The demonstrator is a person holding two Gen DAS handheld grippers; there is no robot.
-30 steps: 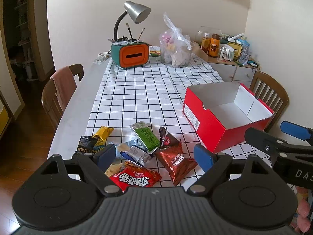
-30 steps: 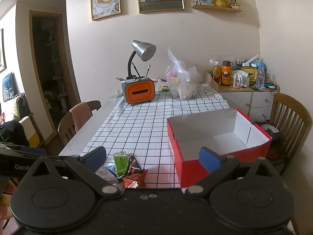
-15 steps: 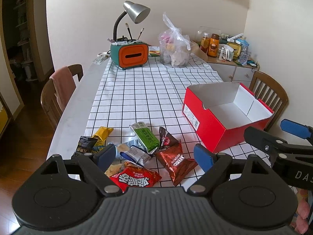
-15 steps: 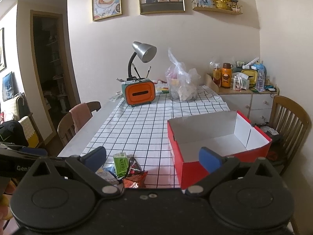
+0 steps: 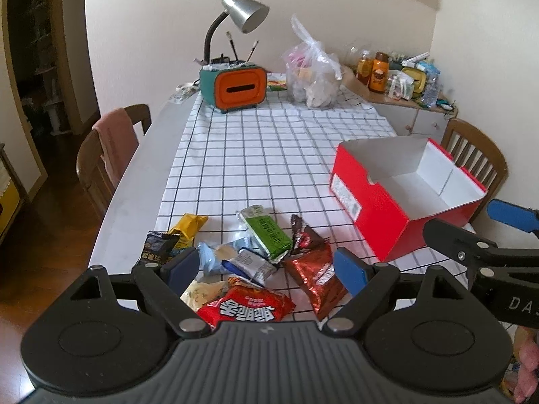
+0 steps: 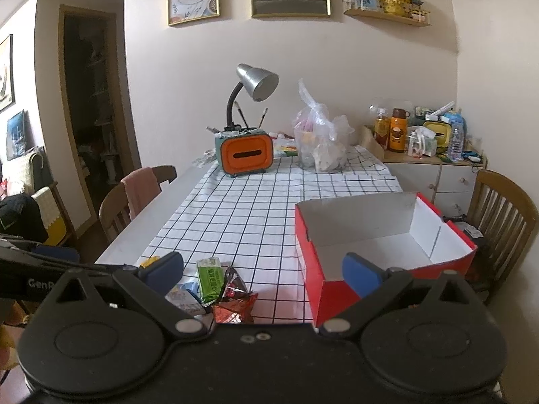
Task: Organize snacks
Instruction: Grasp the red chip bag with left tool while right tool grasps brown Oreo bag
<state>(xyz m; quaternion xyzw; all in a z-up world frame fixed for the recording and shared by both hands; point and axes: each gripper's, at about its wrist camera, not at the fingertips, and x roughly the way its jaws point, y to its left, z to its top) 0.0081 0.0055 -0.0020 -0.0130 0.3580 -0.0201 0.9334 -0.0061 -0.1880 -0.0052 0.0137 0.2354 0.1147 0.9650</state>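
Note:
Several snack packets lie in a pile at the near edge of the checked tablecloth: a green bar, a dark red bag, a red bag with Korean lettering, a yellow packet and a black packet. An open red box with a white inside stands to their right. My left gripper is open and empty just above the pile. My right gripper is open and empty, hovering before the box; it also shows in the left wrist view.
A teal and orange tissue box with a desk lamp and a clear plastic bag stand at the table's far end. Wooden chairs stand at the left and right. A cluttered cabinet is at back right.
Both grippers have drifted very slightly; the views are almost the same. Nothing was picked up or moved.

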